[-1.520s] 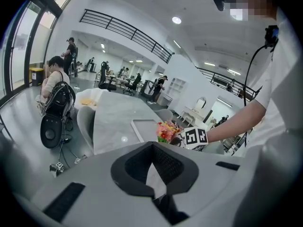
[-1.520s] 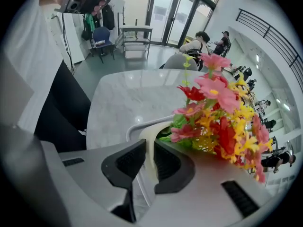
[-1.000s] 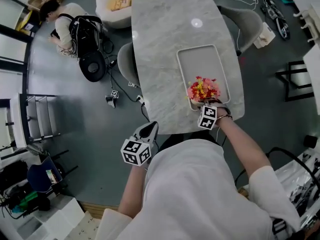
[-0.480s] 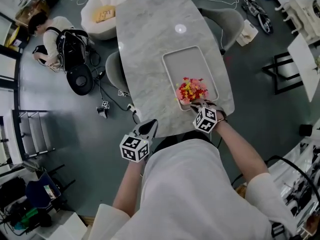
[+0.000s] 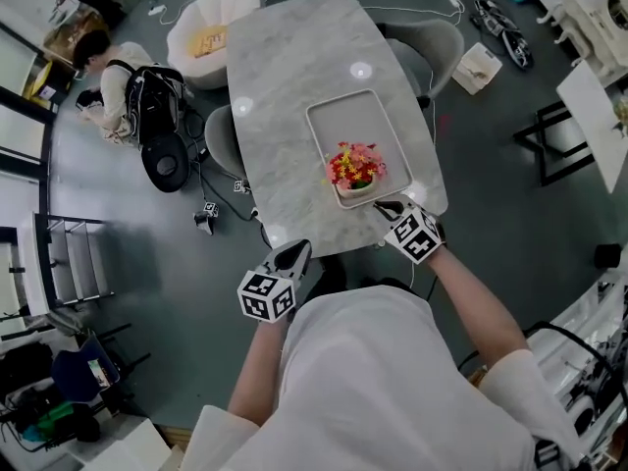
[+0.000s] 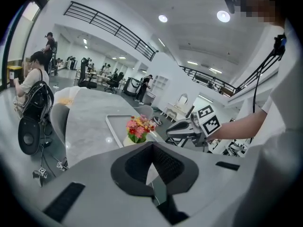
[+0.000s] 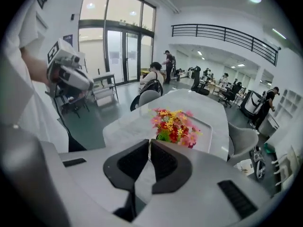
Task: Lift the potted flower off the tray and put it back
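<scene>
The potted flower (image 5: 354, 168), red, pink and yellow blooms in a pale pot, stands upright at the near end of the white tray (image 5: 343, 116) on the marble table. My right gripper (image 5: 386, 207) hangs just off the near right of the pot, clear of it. Its jaws are closing, almost together, with nothing between them. In the right gripper view the flower (image 7: 173, 125) sits beyond my right gripper (image 7: 149, 150). My left gripper (image 5: 292, 255) is shut and empty, held off the table's near edge. In the left gripper view the flower (image 6: 139, 128) and the right gripper (image 6: 177, 129) both show.
Grey chairs stand at the table's left (image 5: 221, 140) and far right (image 5: 432, 42). A person with a backpack (image 5: 123, 77) sits on the floor at the far left. Cables (image 5: 211, 209) lie on the floor near the table's left side.
The right gripper let go of the potted flower and drew back toward me, its jaws closing. The pot now stands alone on the tray. The left gripper barely shifted.
</scene>
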Tool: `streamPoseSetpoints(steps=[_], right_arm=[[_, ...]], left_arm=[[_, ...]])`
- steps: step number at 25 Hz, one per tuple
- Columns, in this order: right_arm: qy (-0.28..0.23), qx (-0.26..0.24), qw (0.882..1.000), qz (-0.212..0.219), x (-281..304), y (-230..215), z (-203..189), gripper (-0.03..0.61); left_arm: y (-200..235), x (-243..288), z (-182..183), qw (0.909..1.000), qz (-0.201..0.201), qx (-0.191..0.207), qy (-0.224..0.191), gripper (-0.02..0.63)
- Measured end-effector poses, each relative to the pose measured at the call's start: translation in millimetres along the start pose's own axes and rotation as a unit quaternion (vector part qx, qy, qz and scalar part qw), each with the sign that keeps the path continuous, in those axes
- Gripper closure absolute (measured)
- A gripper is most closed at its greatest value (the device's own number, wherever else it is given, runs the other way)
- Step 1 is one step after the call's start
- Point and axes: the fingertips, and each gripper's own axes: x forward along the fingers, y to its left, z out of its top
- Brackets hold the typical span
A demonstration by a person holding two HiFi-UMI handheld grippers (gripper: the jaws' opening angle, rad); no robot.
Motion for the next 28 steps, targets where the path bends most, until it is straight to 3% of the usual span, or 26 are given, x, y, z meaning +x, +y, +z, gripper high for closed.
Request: streamPoseSetpoints(steps=[7,13,19,28], right_arm=[[-0.076,0.077,0.994,-0.003,-92.5,20.7,-24.8,0.560],[-0.109,0.145,0.983,-0.009,-152.0,40.5,-54.8,0.560],[-0.155,0.206,0.966,-0.020,-176.6,59.4,-48.4,0.560],[-0.177,0.281,0.942,-0.054,-188.0,73.7,-52.2,0.560]], left_arm=[[-62.9,-4.8,-25.4,0.9999,0.000,-0.006,-0.012,0.609],[-103.6,-21.4,-46.4,0.9998,0.007,-0.005,-0.020,0.609],[-108.7,-44.1,-52.7,0.9996,0.009,-0.005,-0.027,0.609],[-96.1,-62.6,-50.6,0.9992,-0.020,0.035,0.004,0.609]])
